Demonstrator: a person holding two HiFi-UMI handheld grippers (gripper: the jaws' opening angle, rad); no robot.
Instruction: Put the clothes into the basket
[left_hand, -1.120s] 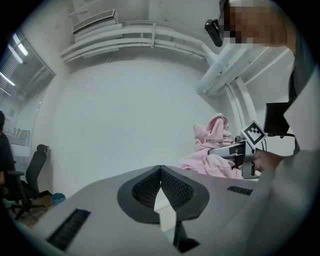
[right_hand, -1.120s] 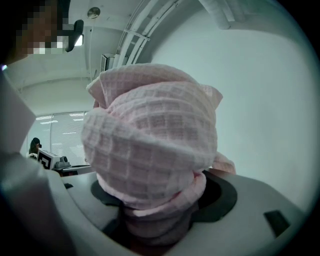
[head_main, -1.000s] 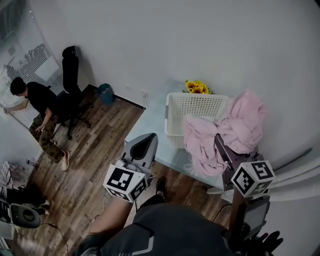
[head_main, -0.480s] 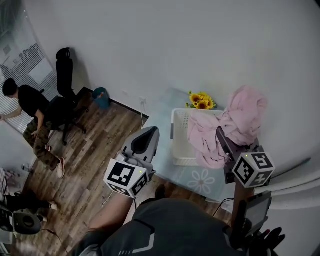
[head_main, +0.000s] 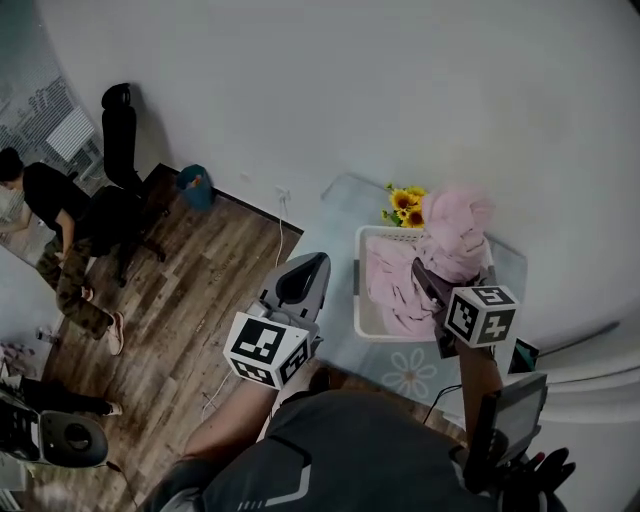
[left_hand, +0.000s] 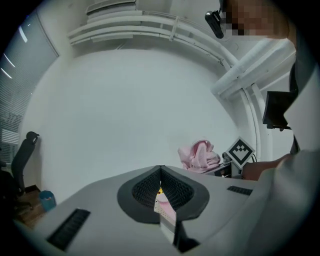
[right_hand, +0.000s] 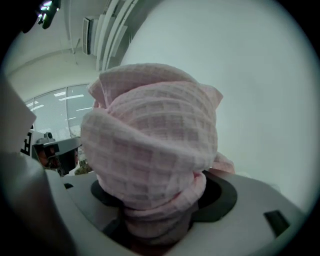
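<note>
A pink waffle-weave cloth (head_main: 452, 238) is bunched up in my right gripper (head_main: 428, 278), which is shut on it above the white slatted basket (head_main: 358, 290). Part of the cloth hangs down inside the basket. In the right gripper view the pink cloth (right_hand: 152, 145) fills the frame and hides the gripper (right_hand: 159, 205) tips. My left gripper (head_main: 310, 265) is held left of the basket, over the table edge, shut and empty. The left gripper view shows its jaws (left_hand: 160, 174) meeting, with the pink cloth (left_hand: 200, 155) far off to the right.
The basket stands on a pale blue table (head_main: 340, 205) against the white wall, with sunflowers (head_main: 405, 204) behind it and a flower-print mat (head_main: 412, 374) in front. On the wooden floor to the left are a person (head_main: 55, 225), an office chair (head_main: 115, 150) and a teal bin (head_main: 196, 186).
My right gripper has carried the pink cloth from the near right side to above the basket, and its lower part now hangs inside. The left gripper has stayed shut beside it.
</note>
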